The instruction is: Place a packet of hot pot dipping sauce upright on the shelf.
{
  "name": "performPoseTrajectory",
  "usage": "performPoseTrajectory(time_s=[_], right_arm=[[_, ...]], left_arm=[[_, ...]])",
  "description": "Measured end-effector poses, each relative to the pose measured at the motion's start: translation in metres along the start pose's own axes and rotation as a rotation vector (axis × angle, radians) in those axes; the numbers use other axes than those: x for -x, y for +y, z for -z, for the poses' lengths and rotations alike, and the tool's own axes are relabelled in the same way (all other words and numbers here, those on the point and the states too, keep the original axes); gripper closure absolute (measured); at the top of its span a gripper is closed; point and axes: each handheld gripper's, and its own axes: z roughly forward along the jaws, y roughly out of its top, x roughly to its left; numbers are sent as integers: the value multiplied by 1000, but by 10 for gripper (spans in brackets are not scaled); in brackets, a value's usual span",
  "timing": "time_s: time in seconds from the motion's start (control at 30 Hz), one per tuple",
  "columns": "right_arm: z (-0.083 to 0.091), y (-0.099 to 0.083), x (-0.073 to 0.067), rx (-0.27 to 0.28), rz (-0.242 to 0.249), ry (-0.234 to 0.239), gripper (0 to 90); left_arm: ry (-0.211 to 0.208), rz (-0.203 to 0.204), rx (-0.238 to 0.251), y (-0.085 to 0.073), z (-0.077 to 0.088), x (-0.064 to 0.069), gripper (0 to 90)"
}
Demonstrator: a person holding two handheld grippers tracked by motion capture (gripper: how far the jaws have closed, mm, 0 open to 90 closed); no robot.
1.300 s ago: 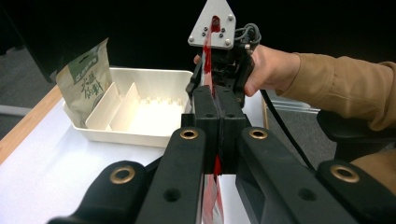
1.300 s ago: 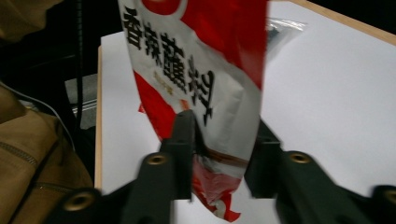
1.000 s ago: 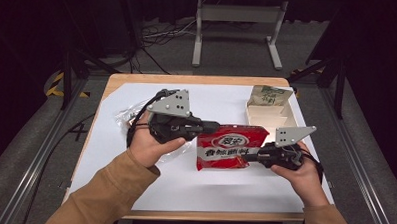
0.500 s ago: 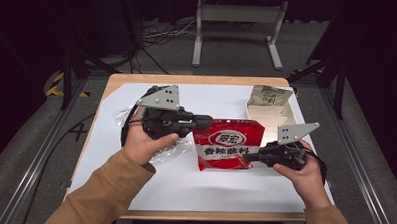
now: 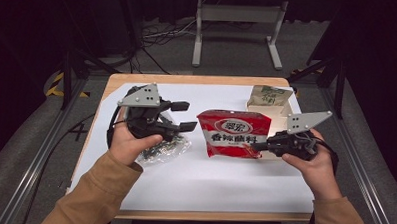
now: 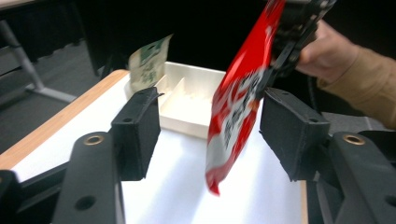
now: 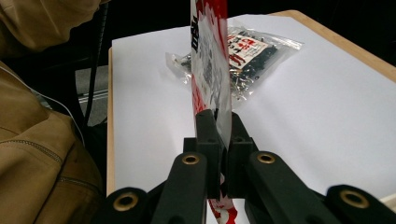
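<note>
Red packet (image 5: 234,133), white lettering

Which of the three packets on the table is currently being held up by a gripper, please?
The red packet, pinched at its edge by the right gripper. The clear packet lies flat; the green packet stands in the white tray.

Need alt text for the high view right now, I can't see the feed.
The right gripper holds a red sauce packet upright by its edge over the white-covered table, while the left gripper hangs open beside it, above a clear bag. A white tray with a green packet sits behind.
</note>
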Motion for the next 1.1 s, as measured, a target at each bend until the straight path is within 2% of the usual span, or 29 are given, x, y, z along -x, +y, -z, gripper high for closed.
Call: performPoseTrajectory(time_s=[0.1,0.4,0.53,0.6,0.67,0.7,0.83,1.1], right_arm=[[6,5,4,1,9,-13,878],[23,15,20,0,20,-56,878],[29,18,28,12,28,-71,878],[32,18,32,18,27,-79,878],[34,18,36,23,25,-86,878],[36,18,41,19,21,-100,878],[39,18,48,12,15,-128,878],[46,11,67,21,-5,-167,879]], left_arm=[[29,3,-5,-7,6,-4,367],[80,36,-19,-27,17,-7,349],[100,70,-1,-36,28,-12,337],[120,88,6,-41,33,-15,328],[130,89,8,-44,35,-17,327],[137,104,8,-46,36,-18,327],[177,124,-13,-58,38,-24,327],[219,166,-8,-75,44,-37,317]])
